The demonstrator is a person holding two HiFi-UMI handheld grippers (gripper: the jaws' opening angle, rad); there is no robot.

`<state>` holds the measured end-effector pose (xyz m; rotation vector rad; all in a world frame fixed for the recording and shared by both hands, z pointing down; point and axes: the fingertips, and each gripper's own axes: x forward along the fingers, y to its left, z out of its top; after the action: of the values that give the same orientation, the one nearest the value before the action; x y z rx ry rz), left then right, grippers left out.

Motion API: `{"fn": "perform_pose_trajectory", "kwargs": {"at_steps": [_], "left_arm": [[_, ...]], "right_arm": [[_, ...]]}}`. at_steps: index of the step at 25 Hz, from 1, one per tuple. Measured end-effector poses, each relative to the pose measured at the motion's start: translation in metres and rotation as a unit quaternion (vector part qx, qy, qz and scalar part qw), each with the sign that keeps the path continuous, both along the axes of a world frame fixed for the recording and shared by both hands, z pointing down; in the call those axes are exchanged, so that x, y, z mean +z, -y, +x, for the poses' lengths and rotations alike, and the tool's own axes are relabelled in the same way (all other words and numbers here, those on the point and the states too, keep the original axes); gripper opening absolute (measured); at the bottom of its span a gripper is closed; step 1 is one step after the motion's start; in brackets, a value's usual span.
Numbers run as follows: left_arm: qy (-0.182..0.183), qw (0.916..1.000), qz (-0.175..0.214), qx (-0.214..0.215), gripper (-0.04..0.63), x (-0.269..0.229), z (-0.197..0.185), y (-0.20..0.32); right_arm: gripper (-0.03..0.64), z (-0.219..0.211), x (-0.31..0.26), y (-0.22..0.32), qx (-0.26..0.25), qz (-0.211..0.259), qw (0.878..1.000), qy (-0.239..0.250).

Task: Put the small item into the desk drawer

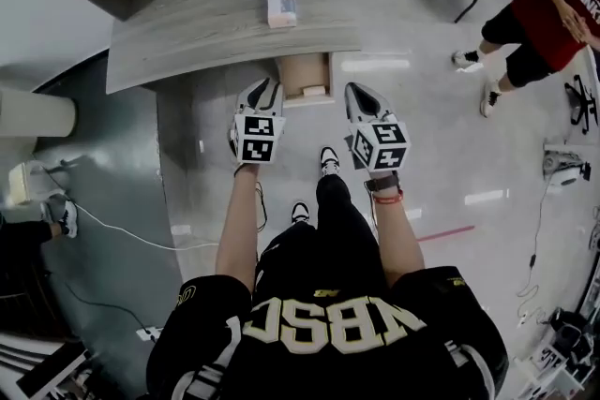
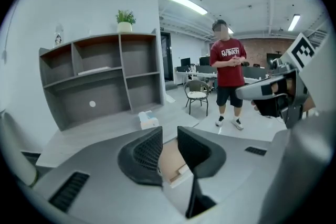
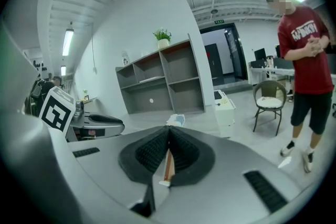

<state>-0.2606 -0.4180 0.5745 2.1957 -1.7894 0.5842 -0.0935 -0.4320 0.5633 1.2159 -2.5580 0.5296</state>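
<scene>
Item: white-blue pack (image 1: pixel 281 7), laid on desktop (image 1: pixel 187 33) behind opened drawer (image 1: pixel 302 70).
Handling: judged light, prob. squashy; best pinched across narrow sides.
L gripper (image 1: pixel 262 91): jaws parted, nothing held.
R gripper (image 1: pixel 362 95): jaws closed, empty.

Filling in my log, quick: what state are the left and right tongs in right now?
Left tongs: open, nothing between the jaws.
Right tongs: closed, holding nothing.

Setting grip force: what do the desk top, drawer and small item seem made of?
Desk top: matte grey wood-grain laminate, judging by its streaks. Drawer: pale tan board inside, likely wood or fibreboard. Small item: white-and-blue pack, perhaps paper or plastic wrap; too small to tell.
</scene>
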Motion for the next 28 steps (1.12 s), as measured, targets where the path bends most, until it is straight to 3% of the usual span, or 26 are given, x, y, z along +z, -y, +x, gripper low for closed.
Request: {"fn": "perform_pose_trajectory", "kwargs": {"at_steps": [10,16,28], "left_arm": [[-0.047,0.9948,0.088,-0.022,0.069,-0.100,-0.012,-0.069],[-0.060,0.9893,0.127,-0.038,0.045,-0.133,-0.017,-0.100],[-0.086,0.9725,0.202,-0.079,0.014,-0.187,-0.022,-0.145]], "right_arm": [[0.006,-0.001,-0.072,-0.044,0.003,0.066,0.998,0.009],[0.006,-0.003,-0.103,-0.071,0.005,0.089,0.995,0.039],[0.005,-0.002,-0.144,-0.100,0.004,0.138,0.990,0.022]]}}
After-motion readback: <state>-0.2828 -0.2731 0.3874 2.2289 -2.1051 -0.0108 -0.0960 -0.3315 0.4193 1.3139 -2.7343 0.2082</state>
